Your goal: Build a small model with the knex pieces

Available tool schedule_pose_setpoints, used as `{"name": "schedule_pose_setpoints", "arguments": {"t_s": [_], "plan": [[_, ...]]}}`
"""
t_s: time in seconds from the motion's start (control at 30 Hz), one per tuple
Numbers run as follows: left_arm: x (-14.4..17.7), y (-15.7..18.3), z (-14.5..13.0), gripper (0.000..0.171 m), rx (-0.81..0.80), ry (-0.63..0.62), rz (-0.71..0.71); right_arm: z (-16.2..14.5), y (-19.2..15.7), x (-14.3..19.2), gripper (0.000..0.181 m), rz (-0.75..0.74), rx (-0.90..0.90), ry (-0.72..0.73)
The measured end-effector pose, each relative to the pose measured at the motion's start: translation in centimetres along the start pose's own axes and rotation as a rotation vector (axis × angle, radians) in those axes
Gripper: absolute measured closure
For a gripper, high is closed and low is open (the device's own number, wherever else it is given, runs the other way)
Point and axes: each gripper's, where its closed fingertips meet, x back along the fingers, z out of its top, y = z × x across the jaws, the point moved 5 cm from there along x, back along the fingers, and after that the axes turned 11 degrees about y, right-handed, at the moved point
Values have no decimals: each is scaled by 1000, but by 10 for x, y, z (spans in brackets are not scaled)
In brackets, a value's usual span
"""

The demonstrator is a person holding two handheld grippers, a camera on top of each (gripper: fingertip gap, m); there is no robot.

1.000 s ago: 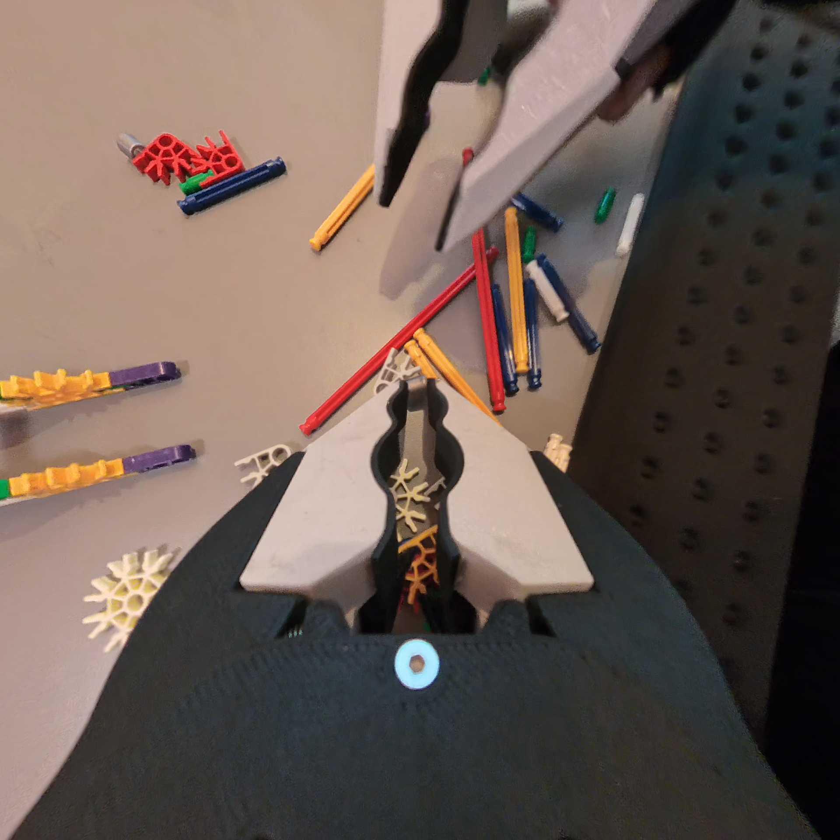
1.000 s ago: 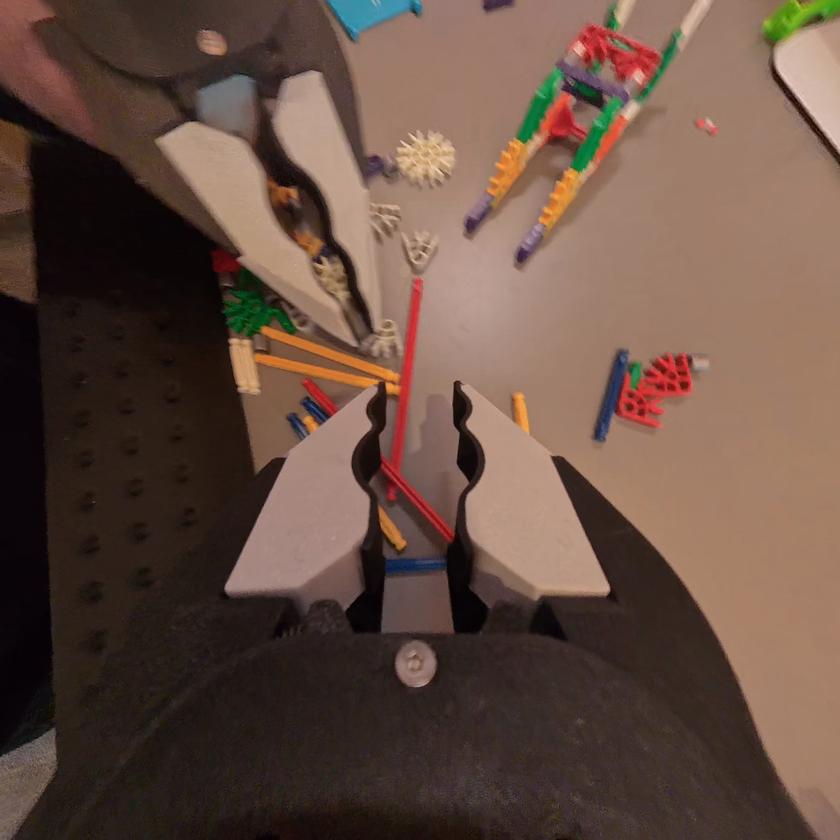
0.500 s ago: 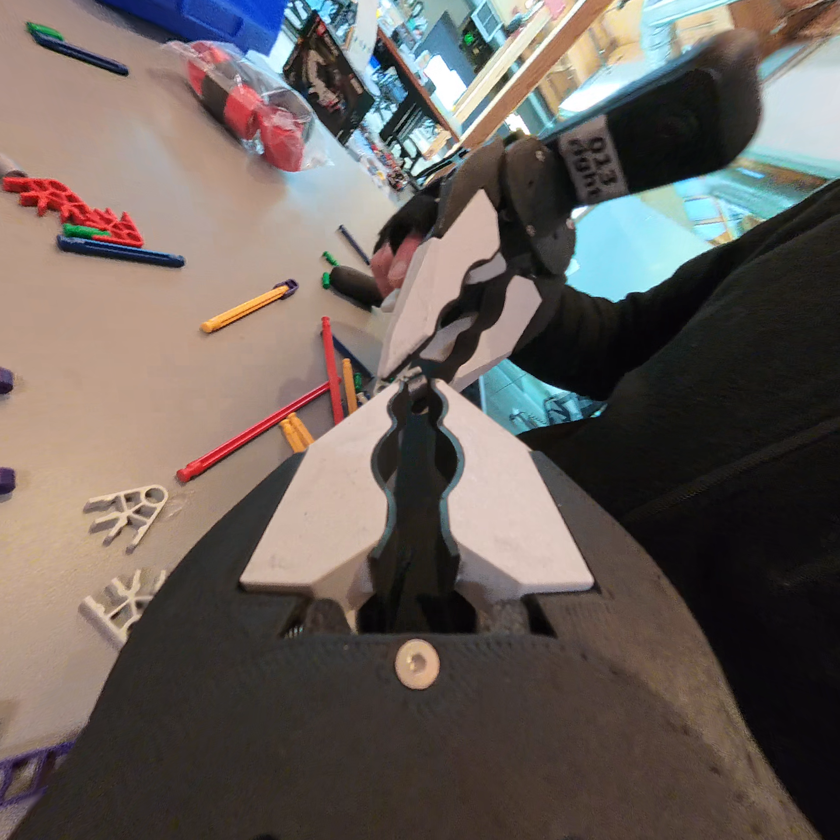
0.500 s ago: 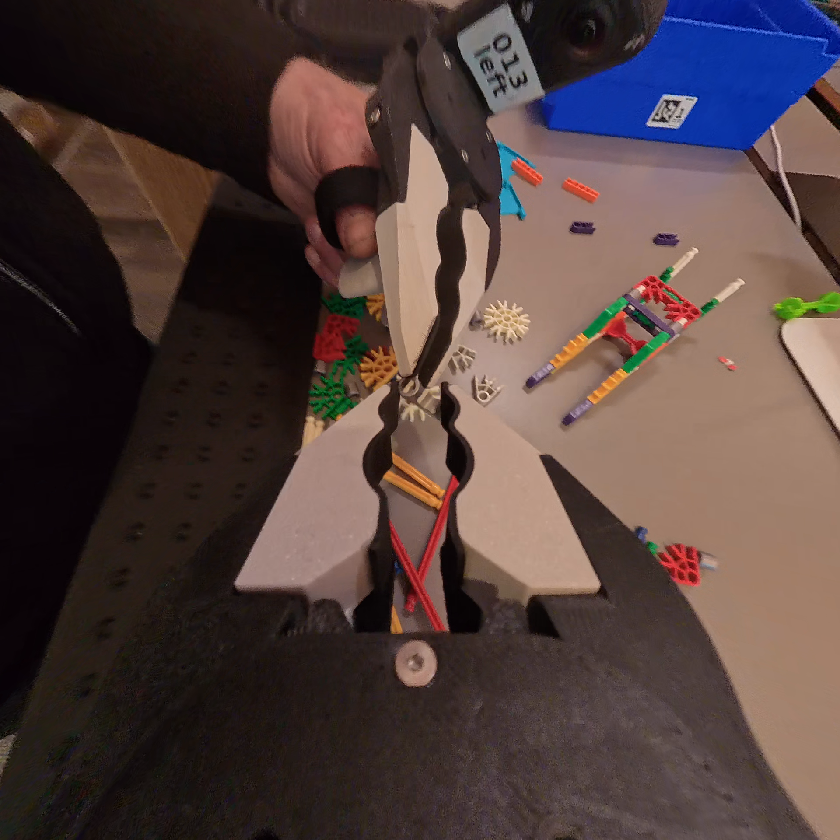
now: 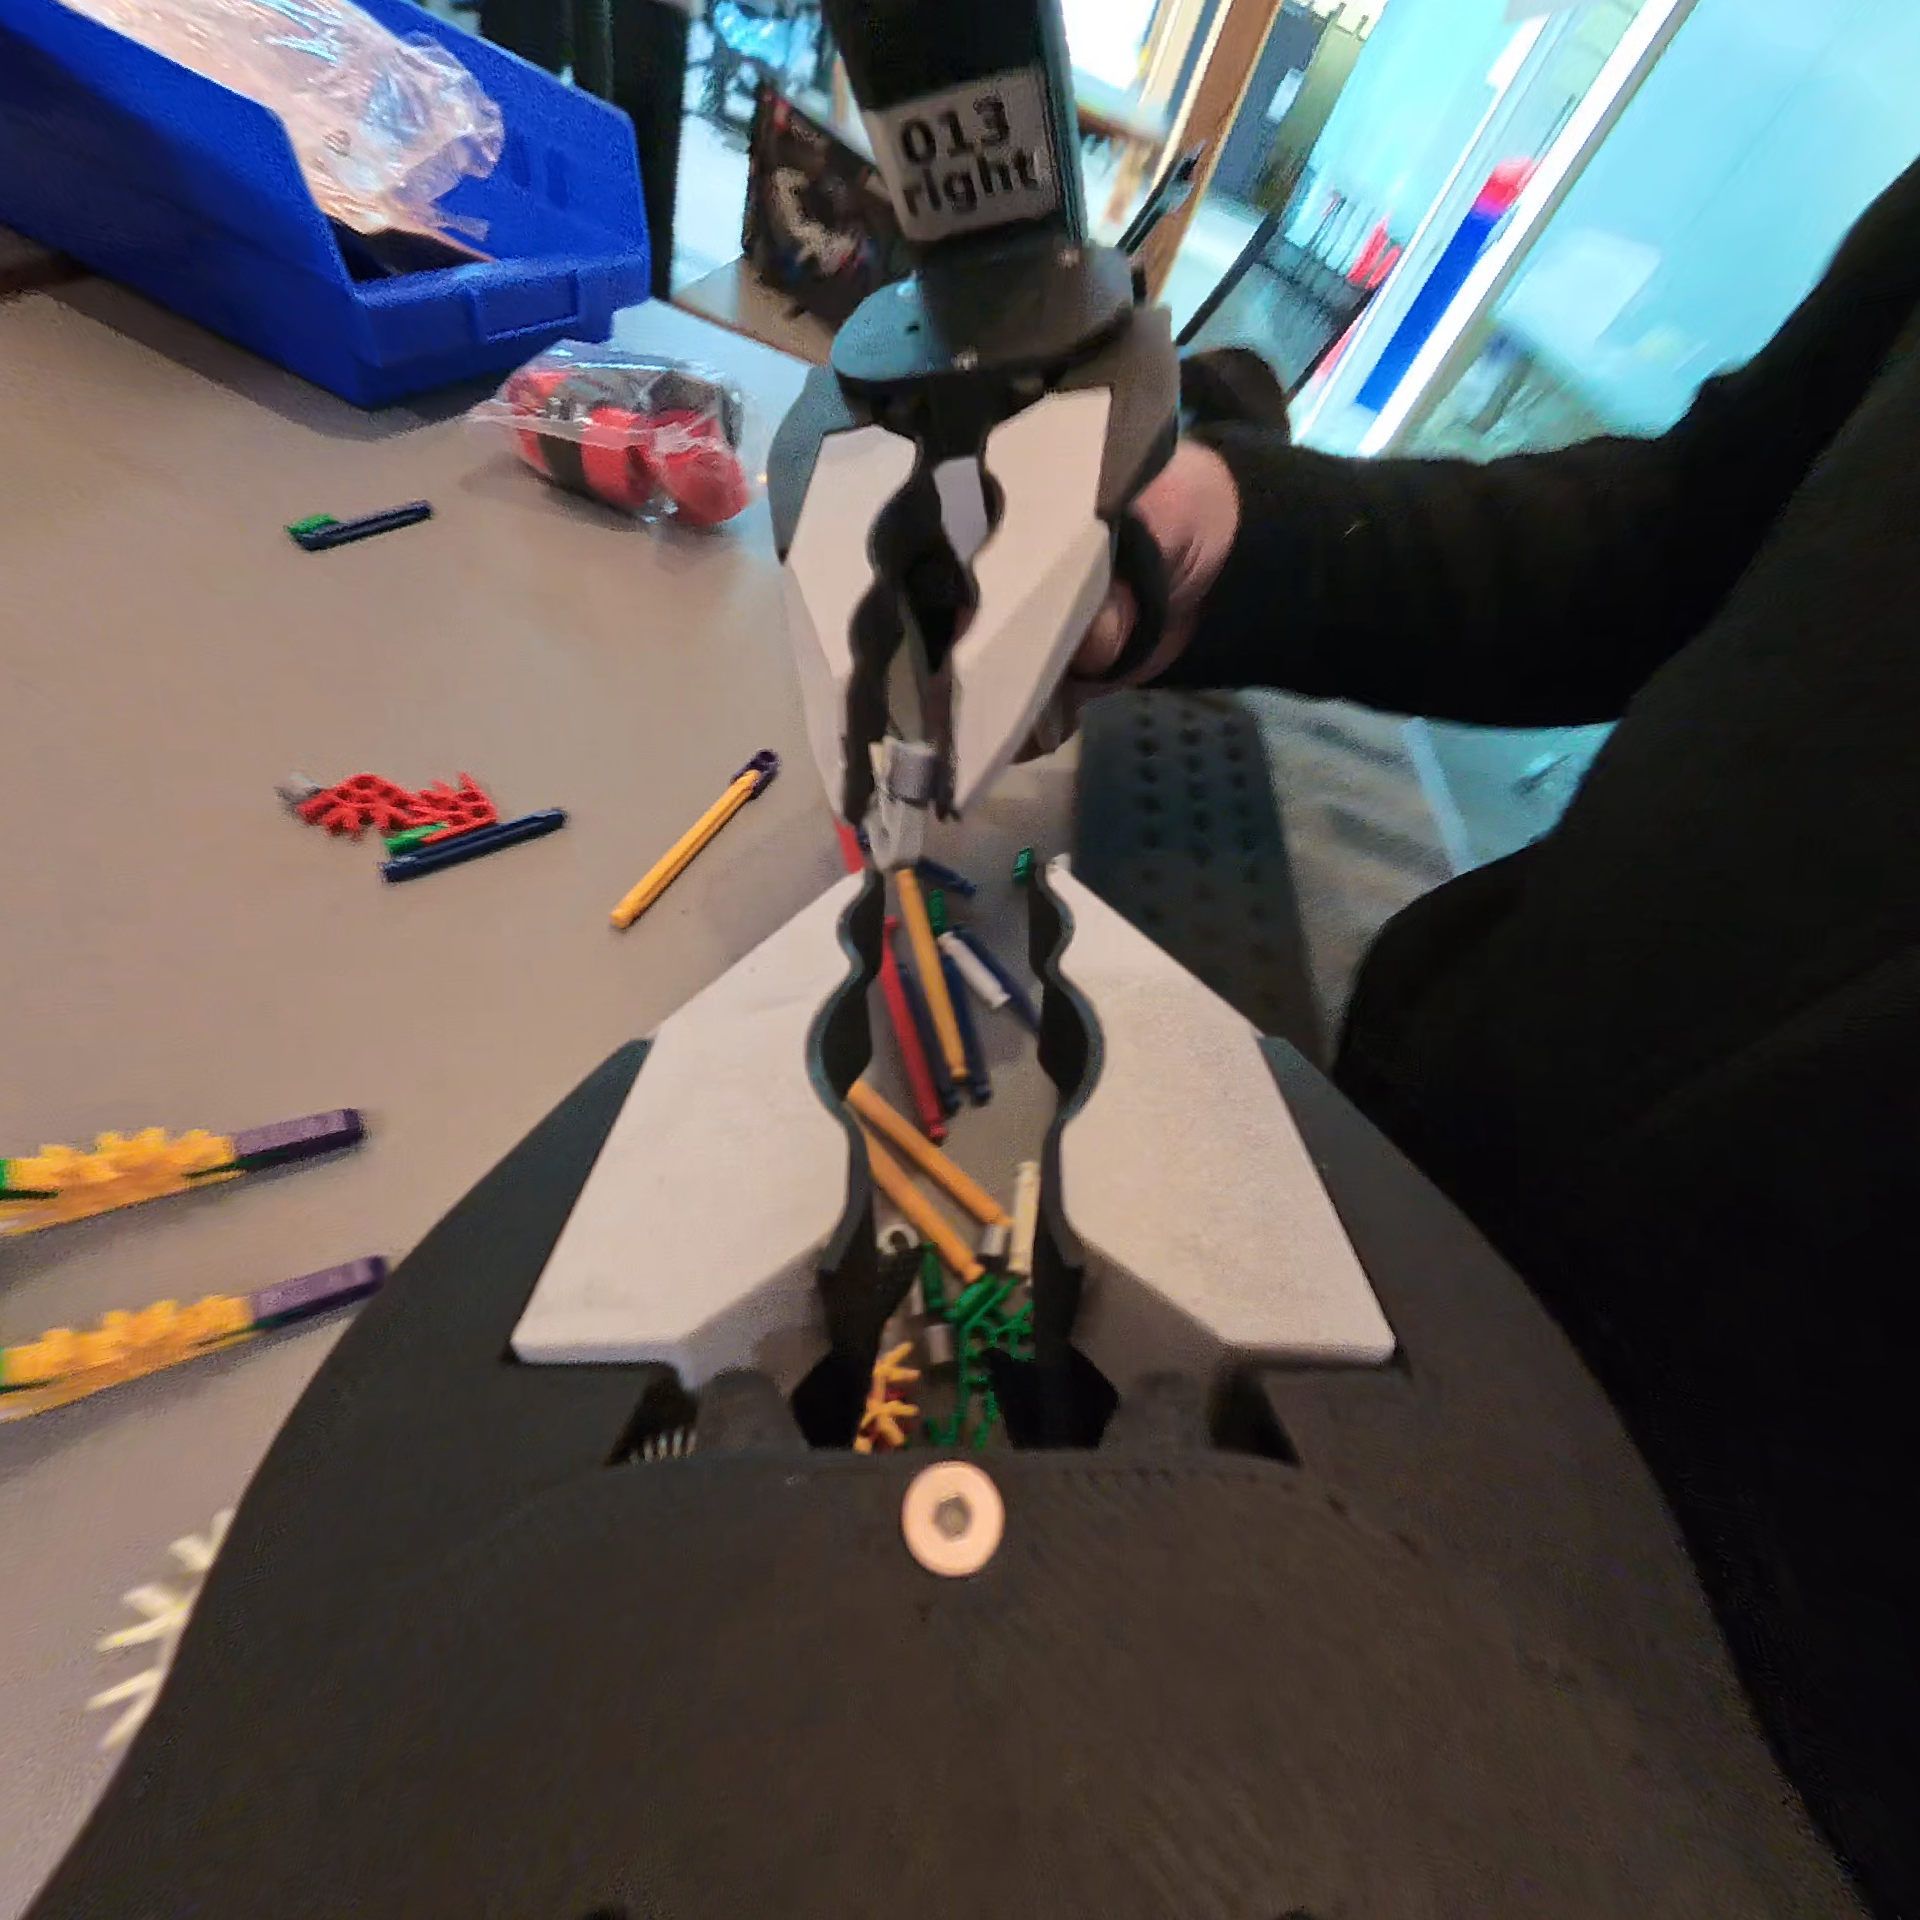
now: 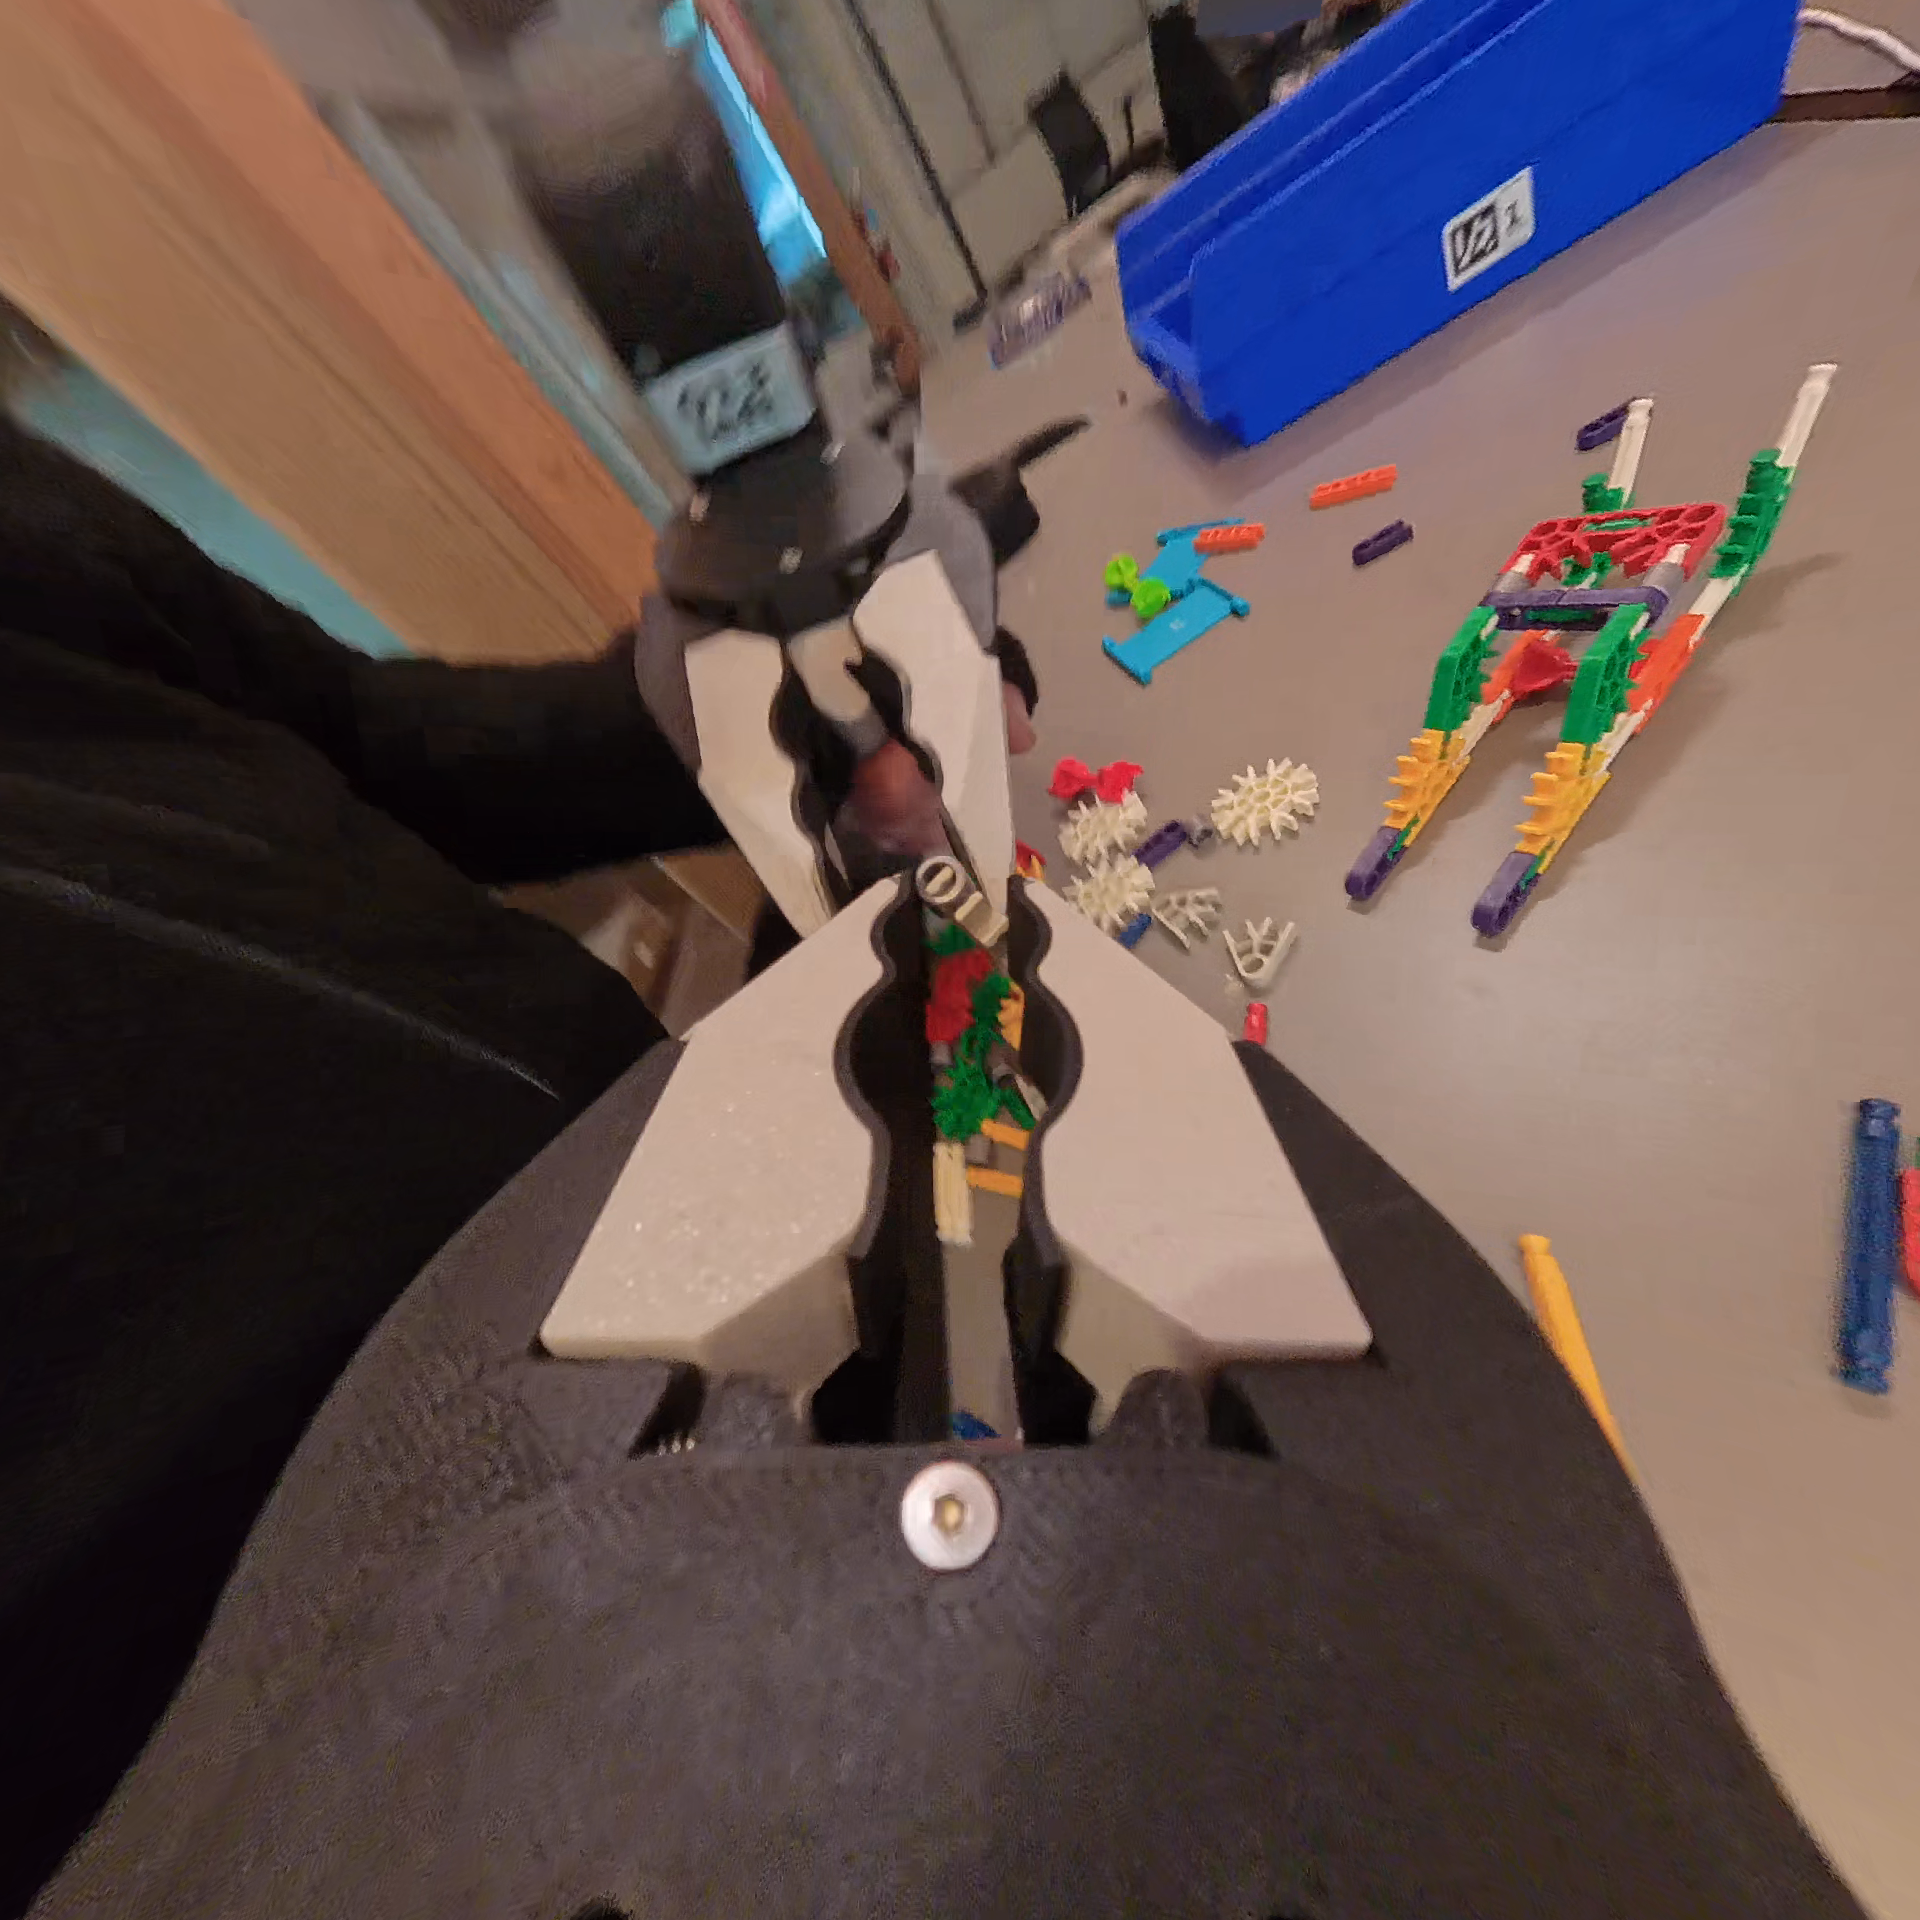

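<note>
My left gripper (image 5: 951,878) is open and empty, held above the grey table (image 5: 208,987). Just past its tips, my right gripper (image 5: 899,821) points down and is shut on a small grey connector piece (image 5: 902,790). In the right wrist view the right gripper (image 6: 961,899) pinches that grey connector piece (image 6: 948,888) at its tips, and the left gripper (image 6: 894,831) faces it tip to tip with its jaws apart. A hand and a black sleeve hold each gripper. Loose coloured rods (image 5: 935,997) lie on the table beneath both.
A blue bin (image 5: 312,239) and bagged red parts (image 5: 634,436) sit at the far side. A built rod-and-connector frame (image 6: 1579,665), white snowflake connectors (image 6: 1262,800), a cyan part (image 6: 1174,603), red connectors (image 5: 395,805) and a yellow rod (image 5: 691,842) lie around. A black perforated panel (image 5: 1174,831) borders the table. Both grippers' tips are close together, under 4 cm apart.
Both grippers rose from the table and met tip to tip. The left gripper, shut on the grey piece before, has opened; the right gripper has closed on the piece.
</note>
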Motion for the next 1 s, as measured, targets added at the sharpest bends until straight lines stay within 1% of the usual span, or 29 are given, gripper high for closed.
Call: {"name": "schedule_pose_setpoints", "arguments": {"t_s": [0.07,0.1,0.13,0.2,0.27,0.33,0.43,0.5,0.57,0.6,0.7,0.77,0.83,0.93,1.0], "plan": [[-5,2,3,146,-120,-29,62,7,-2,2,168,41,-101,99],[-8,3,5,147,-147,-38,85,9,-2,2,168,49,-138,141],[-10,3,8,148,-173,-21,116,9,-3,1,168,56,-173,174],[-14,5,13,153,-188,18,152,8,-5,0,168,81,-245,245],[-15,4,17,166,-203,62,196,9,-7,-1,169,114,-303,310],[-13,4,17,168,-164,84,192,8,-8,-1,169,110,-308,331],[-9,3,17,170,-120,66,169,5,-10,-1,168,85,-256,302],[-8,5,15,170,-121,3,133,7,-13,3,164,59,-153,260],[-8,5,12,170,-137,-83,115,8,-15,4,164,17,-25,182],[-8,5,10,170,-141,-121,102,8,-17,4,168,9,25,145],[-10,5,7,170,-141,-174,81,6,-17,1,177,-13,132,44],[-9,3,3,170,-165,-209,86,3,-16,0,176,-21,152,-16],[-10,4,1,170,-148,-206,70,2,-16,0,176,-11,169,-31],[-9,5,0,170,-140,-206,51,-2,-15,2,170,-7,183,-55],[-8,5,1,170,-135,-201,50,-3,-16,3,175,13,181,-50]]}}
